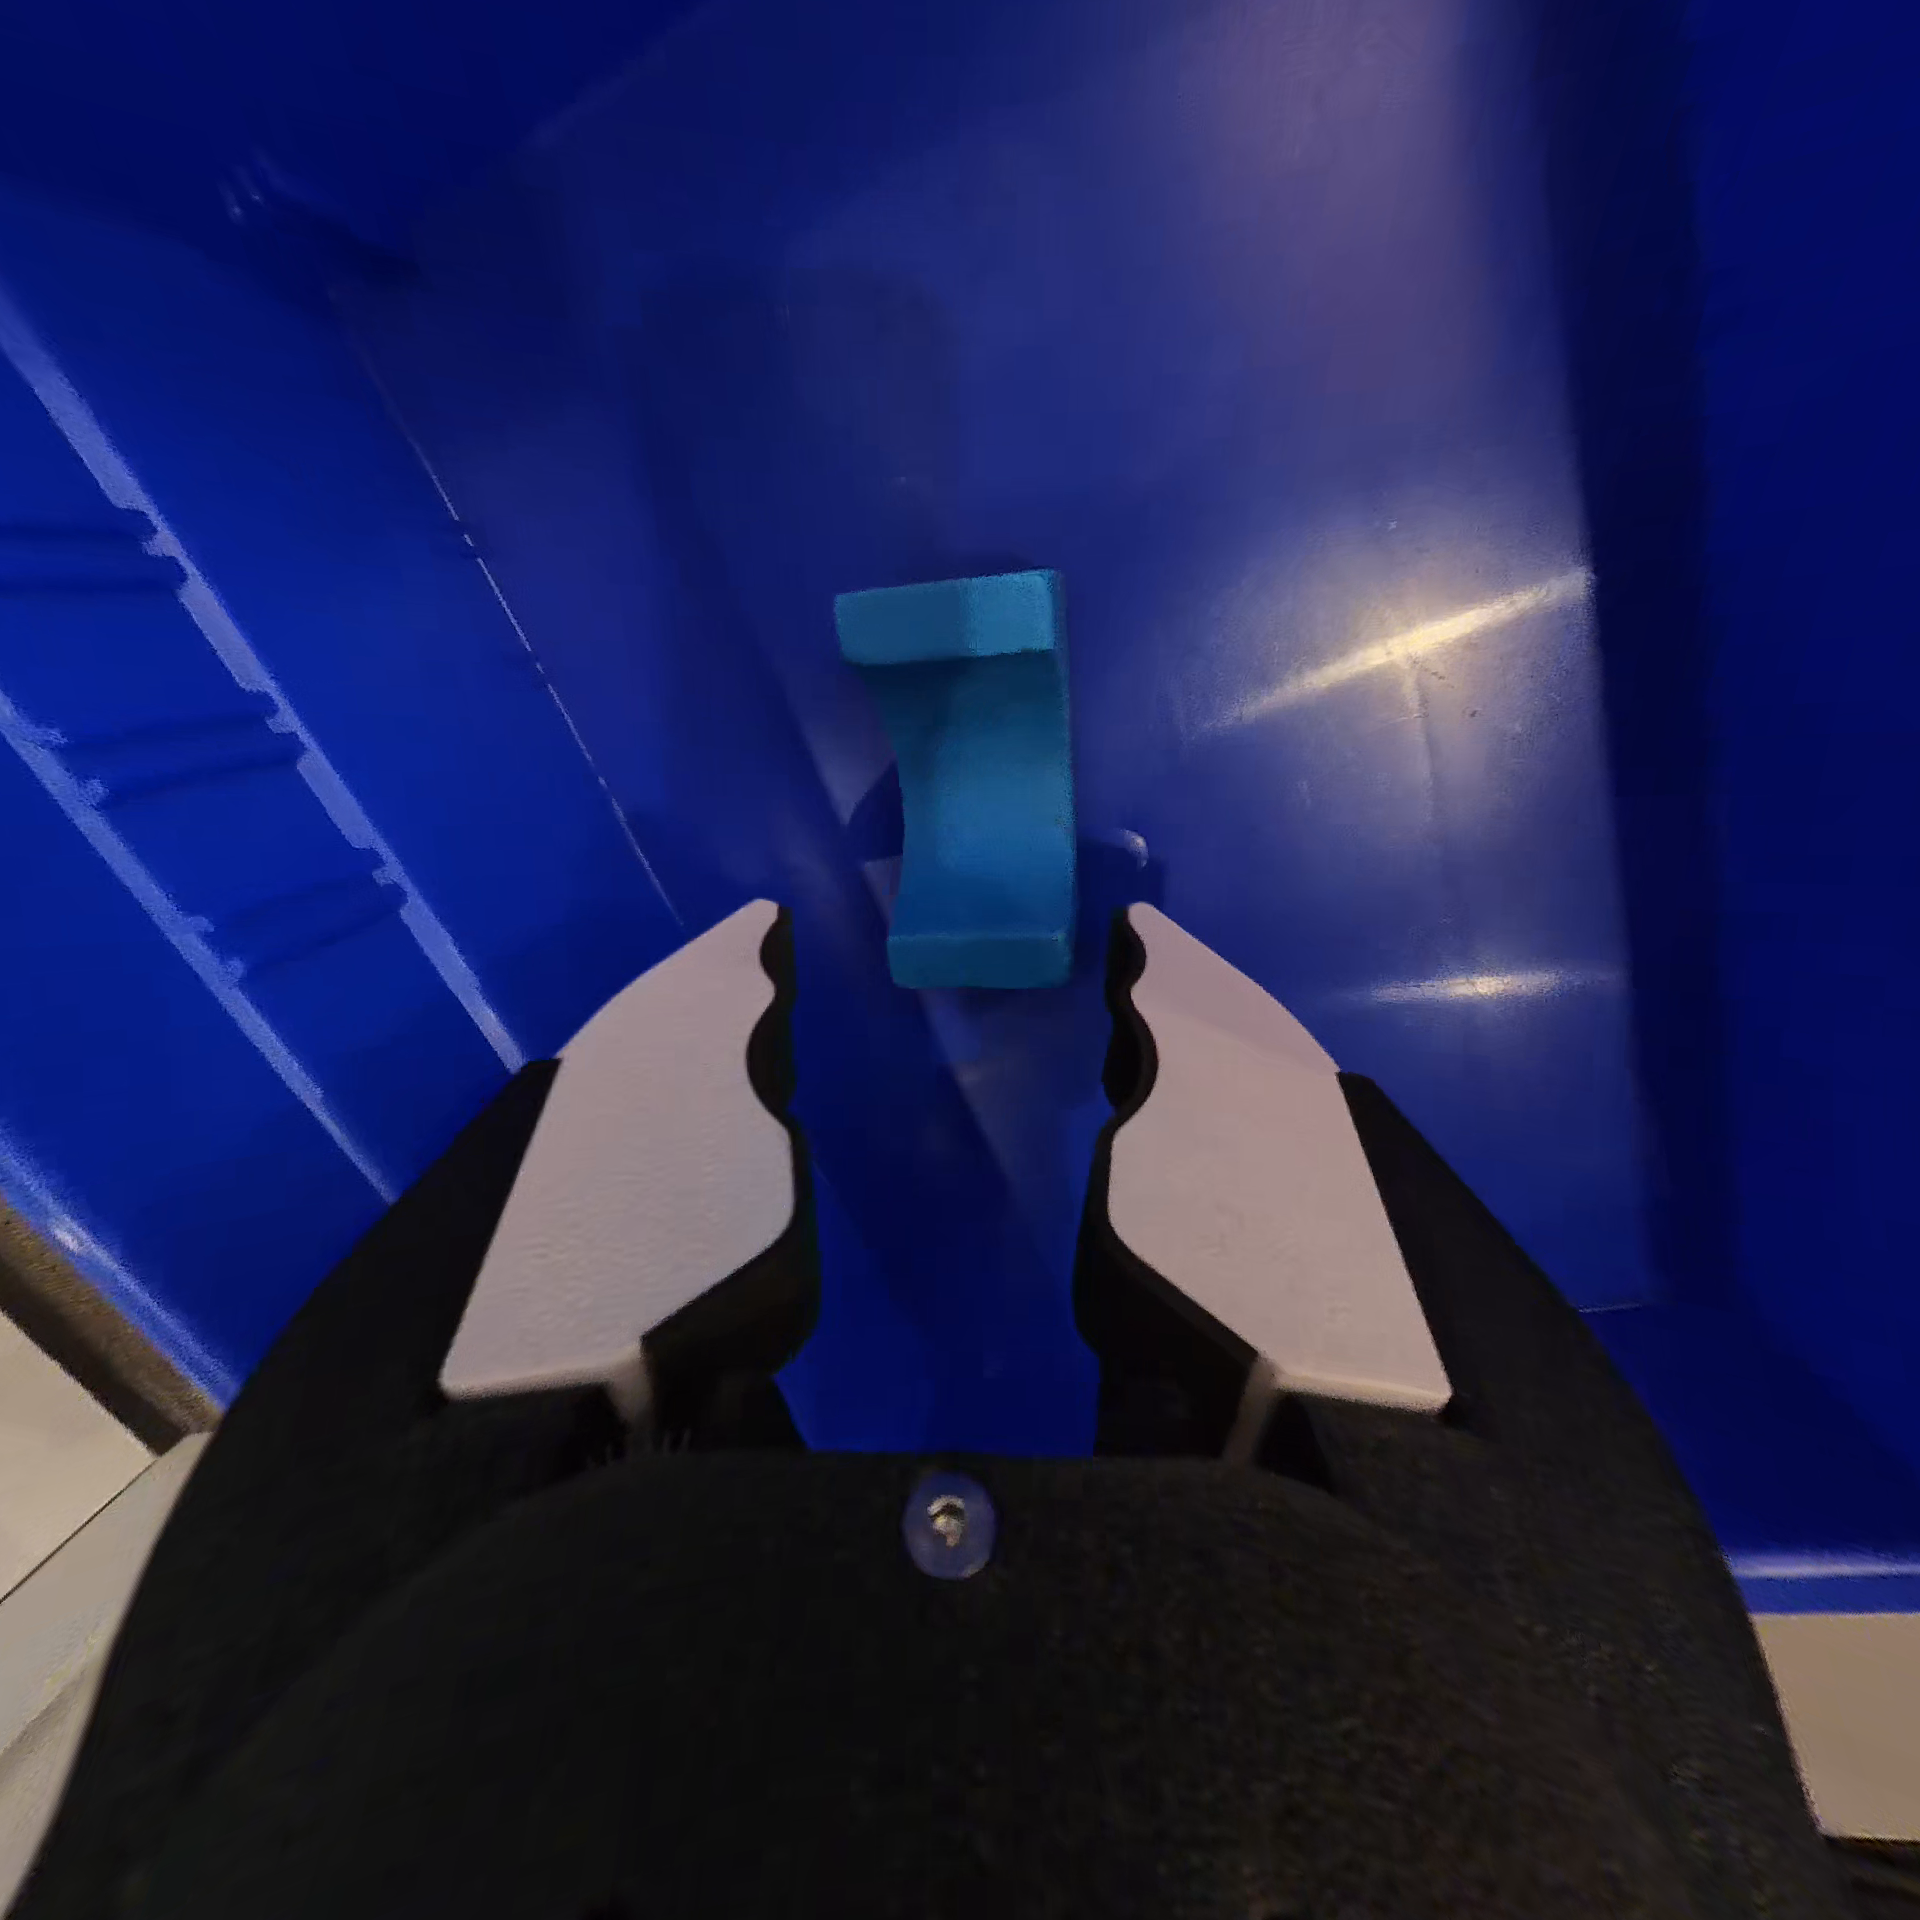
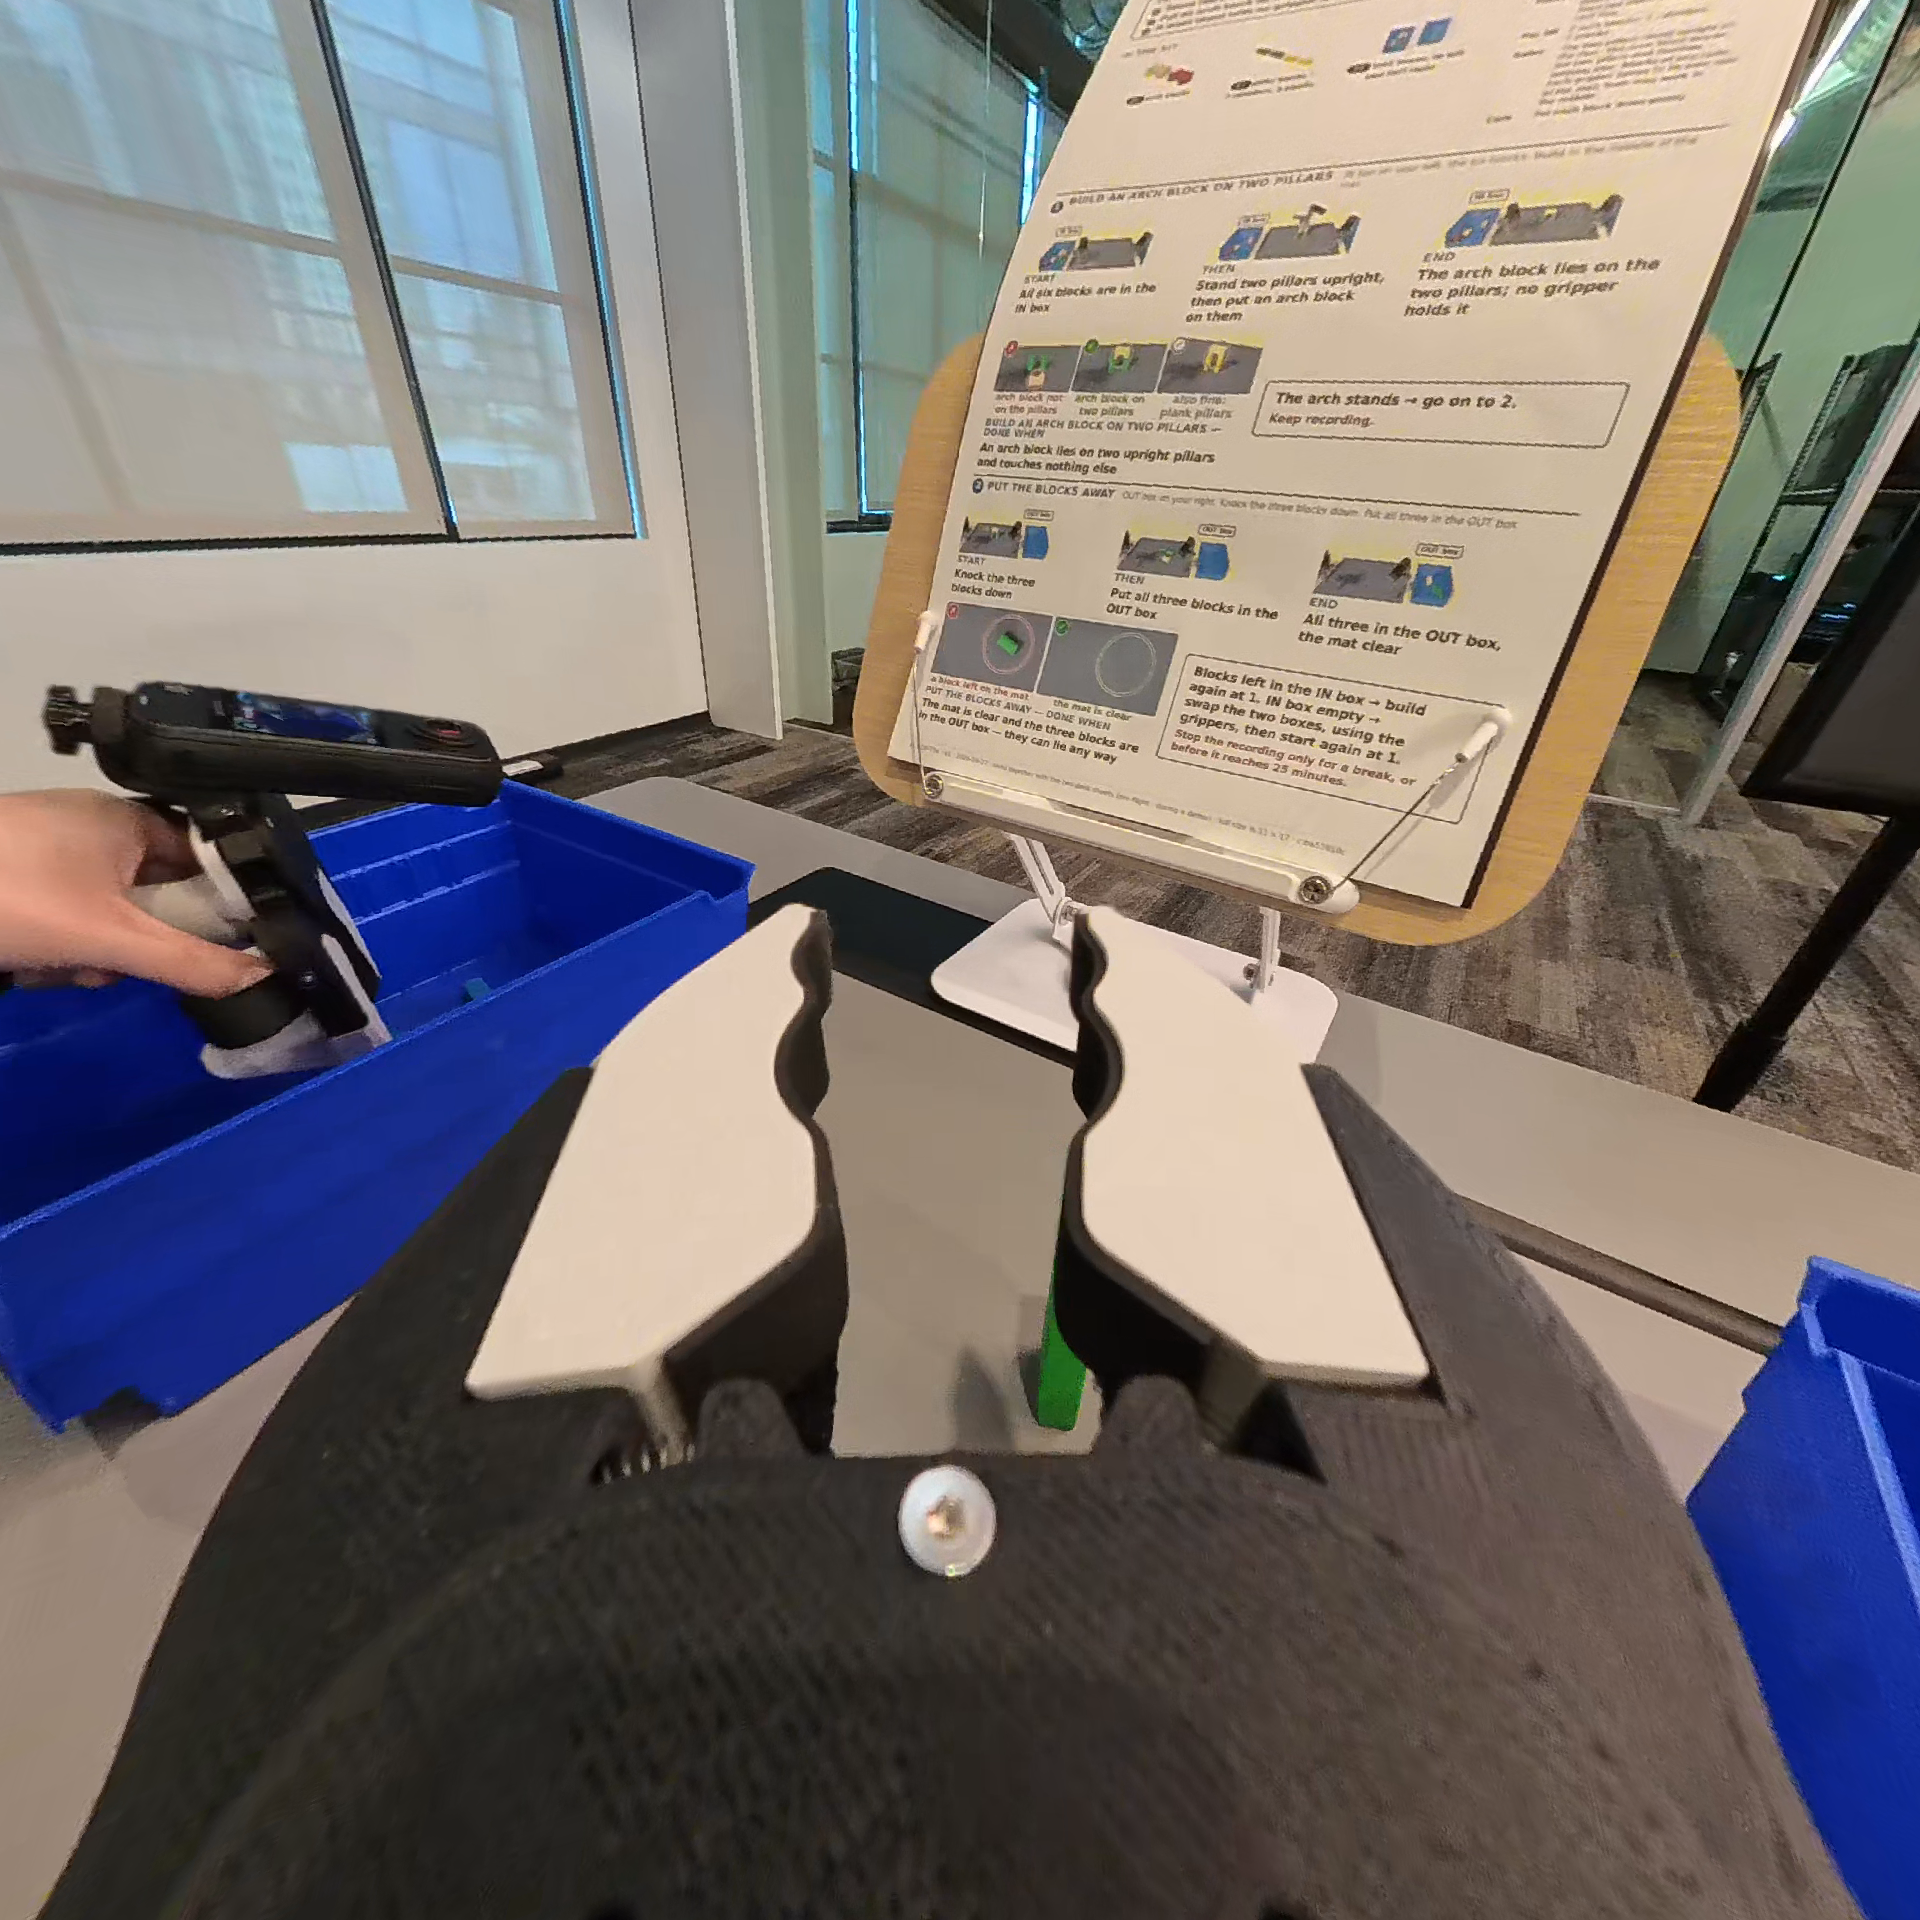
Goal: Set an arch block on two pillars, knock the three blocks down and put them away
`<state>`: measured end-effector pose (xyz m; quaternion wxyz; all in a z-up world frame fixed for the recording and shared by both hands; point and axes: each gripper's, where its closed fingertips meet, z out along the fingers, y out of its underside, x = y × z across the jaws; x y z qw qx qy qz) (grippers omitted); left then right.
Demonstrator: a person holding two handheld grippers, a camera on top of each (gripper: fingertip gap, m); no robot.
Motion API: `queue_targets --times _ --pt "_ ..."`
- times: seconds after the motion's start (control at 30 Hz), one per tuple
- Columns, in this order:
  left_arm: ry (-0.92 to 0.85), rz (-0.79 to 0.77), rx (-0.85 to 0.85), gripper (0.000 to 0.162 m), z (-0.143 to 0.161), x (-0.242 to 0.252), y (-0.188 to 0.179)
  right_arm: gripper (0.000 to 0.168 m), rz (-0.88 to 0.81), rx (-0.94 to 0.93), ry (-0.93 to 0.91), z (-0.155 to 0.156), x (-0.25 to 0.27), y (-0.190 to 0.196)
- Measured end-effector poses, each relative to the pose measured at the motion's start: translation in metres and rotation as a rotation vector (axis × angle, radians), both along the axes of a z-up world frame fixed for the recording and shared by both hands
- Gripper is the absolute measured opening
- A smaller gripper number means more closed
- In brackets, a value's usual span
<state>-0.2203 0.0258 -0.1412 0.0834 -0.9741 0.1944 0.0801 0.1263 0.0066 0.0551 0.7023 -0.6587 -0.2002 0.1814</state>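
Note:
A light blue arch block [image 1: 982, 790] lies on the floor of a blue bin [image 1: 312, 623]. My left gripper [image 1: 945, 935] is open and empty inside the bin, its fingertips just short of the arch and to either side of its near end. In the right wrist view the left gripper [image 2: 343, 997] reaches into that bin [image 2: 312, 1195], held by a hand. My right gripper [image 2: 951, 935] is open and empty above the dark mat [image 2: 914, 1143]. A green pillar block [image 2: 1060, 1361] stands below it, partly hidden by the right finger.
A second blue bin [image 2: 1829, 1507] sits at the right edge of the table. An instruction sheet on a wooden stand [image 2: 1299, 468] rises behind the mat. Windows and carpeted floor lie beyond. My right fingertips sit around 40 centimetres from my left ones.

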Motion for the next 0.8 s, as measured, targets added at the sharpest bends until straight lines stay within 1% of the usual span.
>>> queue_targets --times 0.07,0.17,0.23,0.27,0.4,0.47,0.53,0.6,0.63,0.67,0.73,0.8 --pt "-0.01 0.008 -0.001 0.053 -0.003 -0.003 0.001 0.045 0.012 -0.009 -0.009 -0.002 -0.002 0.0" --pt "-0.032 0.02 -0.016 0.053 -0.008 -0.004 0.002 0.045 0.021 -0.02 -0.022 -0.006 -0.004 0.001" --pt "-0.069 0.005 0.001 0.046 -0.008 0.001 0.005 0.045 0.027 -0.022 -0.028 -0.007 -0.006 0.001" --pt "-0.084 -0.003 0.003 0.035 -0.008 0.004 0.005 0.045 0.03 -0.025 -0.032 -0.008 -0.007 0.001" --pt "-0.069 -0.055 -0.001 0.035 -0.007 0.007 0.005 0.045 0.044 -0.038 -0.061 -0.014 -0.011 0.001" --pt "-0.094 -0.066 0.026 0.035 0.001 0.01 0.007 0.045 0.056 -0.043 -0.073 -0.017 -0.014 0.001" --pt "-0.162 -0.069 0.08 0.035 0.02 0.016 0.008 0.045 0.08 -0.044 -0.086 -0.02 -0.019 -0.001" --pt "-0.289 -0.111 0.167 0.035 0.05 0.032 0.008 0.045 0.125 -0.035 -0.087 -0.019 -0.025 -0.005" --pt "-0.376 -0.148 0.214 0.035 0.069 0.046 0.005 0.045 0.176 -0.028 -0.082 -0.018 -0.032 -0.01" --pt "-0.476 -0.199 0.27 0.035 0.092 0.064 0.002 0.045 0.246 -0.03 -0.074 -0.018 -0.04 -0.018" --pt "-0.696 -0.361 0.391 0.035 0.142 0.112 -0.013 0.045 0.42 -0.069 -0.019 -0.016 -0.058 -0.036" --pt "-0.81 -0.515 0.547 0.035 0.187 0.155 -0.027 0.045 0.564 -0.153 0.113 -0.009 -0.068 -0.051"
